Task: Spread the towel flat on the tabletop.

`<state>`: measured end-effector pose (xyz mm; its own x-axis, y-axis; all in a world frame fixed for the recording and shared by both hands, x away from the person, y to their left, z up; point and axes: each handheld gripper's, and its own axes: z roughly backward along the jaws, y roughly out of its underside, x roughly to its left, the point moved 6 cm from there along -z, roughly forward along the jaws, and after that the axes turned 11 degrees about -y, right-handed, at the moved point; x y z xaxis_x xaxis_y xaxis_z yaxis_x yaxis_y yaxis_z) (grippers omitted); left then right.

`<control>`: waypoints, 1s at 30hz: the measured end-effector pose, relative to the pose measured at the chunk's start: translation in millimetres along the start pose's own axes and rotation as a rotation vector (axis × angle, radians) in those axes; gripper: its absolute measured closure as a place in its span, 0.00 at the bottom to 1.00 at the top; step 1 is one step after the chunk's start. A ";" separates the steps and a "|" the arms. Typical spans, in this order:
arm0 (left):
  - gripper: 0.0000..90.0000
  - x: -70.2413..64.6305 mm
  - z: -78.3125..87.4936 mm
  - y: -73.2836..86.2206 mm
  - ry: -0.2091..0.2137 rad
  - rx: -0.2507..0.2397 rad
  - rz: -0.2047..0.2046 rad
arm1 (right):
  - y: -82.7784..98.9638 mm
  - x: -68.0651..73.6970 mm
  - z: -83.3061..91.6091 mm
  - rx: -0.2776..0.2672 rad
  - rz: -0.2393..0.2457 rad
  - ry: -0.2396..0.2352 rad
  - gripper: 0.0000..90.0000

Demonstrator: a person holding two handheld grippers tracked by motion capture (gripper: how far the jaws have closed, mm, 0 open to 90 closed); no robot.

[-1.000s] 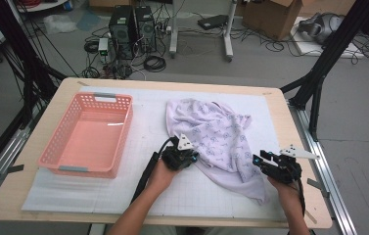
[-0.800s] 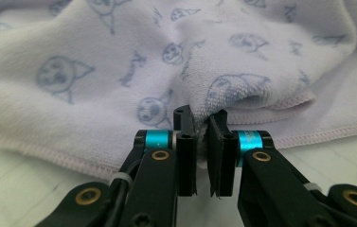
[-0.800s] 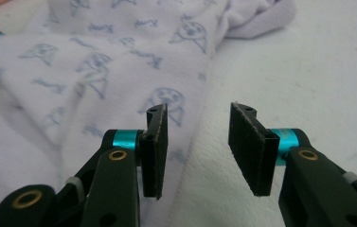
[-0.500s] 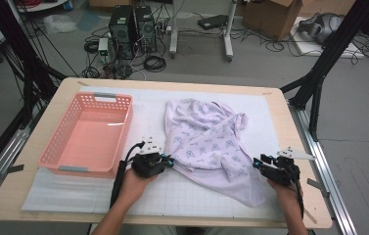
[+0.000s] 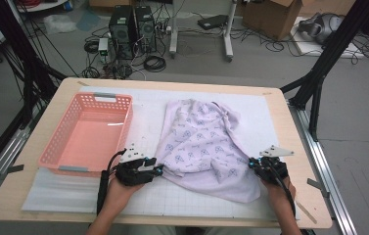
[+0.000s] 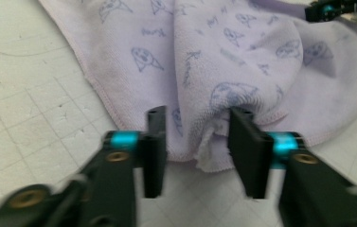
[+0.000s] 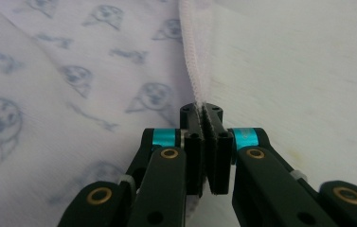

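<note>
Premises: a laboratory or test room set up for recording, not a home. A light wooden worktop (image 5: 289, 147) stands on a bare grey floor (image 5: 363, 147), covered with a white gridded mat (image 5: 172, 196). A black frame of struts (image 5: 319, 73) and metal rails (image 5: 324, 161) flanks it. Behind it, two black computer towers (image 5: 133, 29) sit on the floor amid loose cables (image 5: 152, 61). A cardboard box (image 5: 270, 17) is stored at the rear. A metal stand (image 5: 227, 29) is present. Cabled instrumentation is held at the near edge.
</note>
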<state>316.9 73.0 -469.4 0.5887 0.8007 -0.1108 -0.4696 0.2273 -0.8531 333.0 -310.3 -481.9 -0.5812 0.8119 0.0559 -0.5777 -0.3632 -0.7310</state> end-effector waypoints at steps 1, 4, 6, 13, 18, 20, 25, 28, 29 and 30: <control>0.52 0.7 0.4 -1.4 0.000 -0.008 -0.002 | 3.3 -5.0 6.3 0.004 -0.015 0.016 0.97; 0.48 2.7 -1.9 -5.8 -0.007 -0.021 0.008 | 16.4 -19.5 27.3 0.006 -0.057 0.052 0.97; 0.47 3.3 -6.8 -9.2 -0.008 -0.022 0.009 | 29.9 -24.6 39.6 0.036 -0.084 0.045 0.97; 0.42 4.3 -41.9 -20.3 -0.086 -0.030 -0.047 | 25.3 -20.1 51.2 -0.096 -0.043 -0.037 0.62; 0.39 13.3 -57.5 -29.8 -0.135 0.004 -0.059 | 1.4 -19.3 40.6 -0.156 -0.044 -0.087 0.50; 0.36 18.5 -62.2 -33.0 -0.149 0.014 -0.028 | -6.7 -19.5 30.4 -0.162 -0.058 -0.109 0.45; 0.27 30.5 -74.8 -34.3 -0.219 0.066 0.015 | -24.7 -18.7 -4.0 -0.122 -0.061 -0.128 0.30; 0.27 32.1 -80.2 -31.9 -0.209 0.108 0.029 | -31.8 -15.0 -20.6 -0.065 -0.035 -0.147 0.28; 0.28 32.0 -81.3 -31.9 -0.210 0.113 0.019 | -33.2 -14.9 -24.6 -0.050 -0.026 -0.139 0.28; 0.28 31.3 -81.9 -31.8 -0.207 0.118 0.010 | -34.0 -15.1 -27.8 -0.034 -0.021 -0.128 0.28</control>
<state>404.1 45.4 -487.5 0.4418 0.8971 -0.0018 -0.5554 0.2720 -0.7858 377.4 -297.4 -476.8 -0.6387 0.7535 0.1557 -0.5719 -0.3295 -0.7513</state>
